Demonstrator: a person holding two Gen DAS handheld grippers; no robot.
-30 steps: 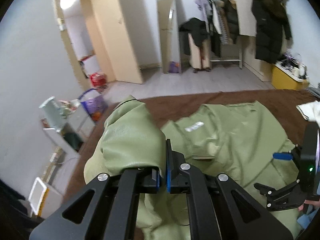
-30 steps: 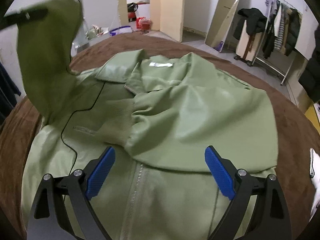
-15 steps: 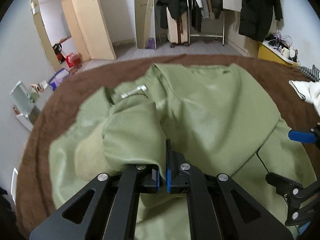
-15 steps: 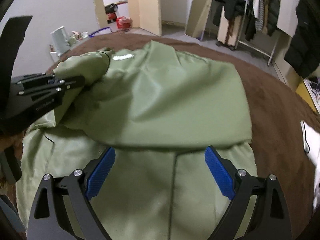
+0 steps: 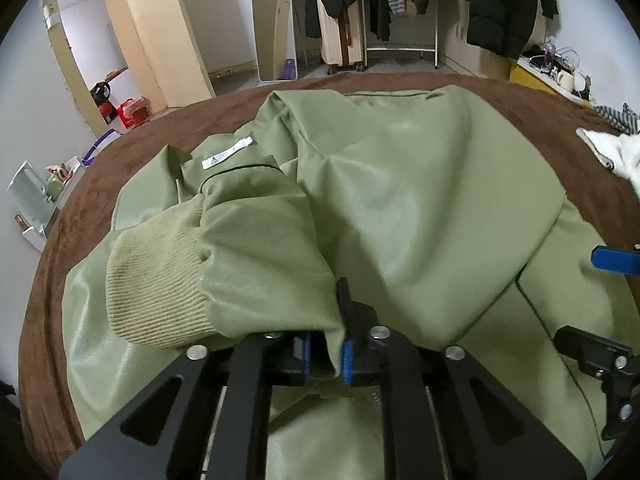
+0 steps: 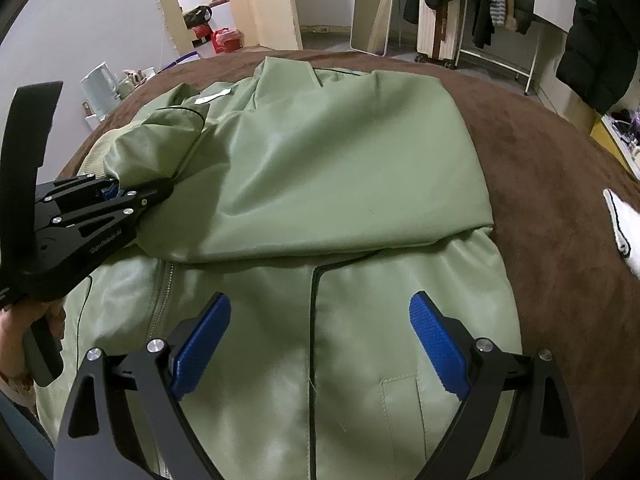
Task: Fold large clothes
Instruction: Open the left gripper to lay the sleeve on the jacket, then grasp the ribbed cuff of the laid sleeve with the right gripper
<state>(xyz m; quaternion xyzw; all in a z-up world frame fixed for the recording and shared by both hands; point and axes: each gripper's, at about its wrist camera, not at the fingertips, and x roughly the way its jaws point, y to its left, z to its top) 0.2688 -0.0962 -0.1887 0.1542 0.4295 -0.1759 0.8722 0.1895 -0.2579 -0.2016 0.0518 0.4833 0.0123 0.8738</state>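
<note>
A large olive-green jacket (image 5: 420, 184) lies spread on a brown blanket (image 5: 224, 116), its right side folded over the front. My left gripper (image 5: 324, 354) is shut on the left sleeve (image 5: 248, 248), whose ribbed cuff (image 5: 156, 276) lies across the jacket's left chest. The sleeve fabric sits pinched between the blue pads. In the right wrist view the left gripper (image 6: 114, 192) holds the sleeve (image 6: 156, 148) low over the jacket (image 6: 340, 160). My right gripper (image 6: 320, 344) is open and empty, hovering over the jacket's lower front by the zipper.
A white garment (image 5: 612, 152) lies at the blanket's right edge (image 6: 624, 224). Beyond the bed stand a leaning mirror (image 5: 276, 20), a clothes rack (image 5: 400, 4) with coats, a yellow cabinet (image 5: 536, 76), and a kettle on a side table (image 6: 100, 84).
My left gripper has carried the sleeve down from high in the air and laid it across the jacket's front. Its jaws have parted slightly. The right gripper stayed open.
</note>
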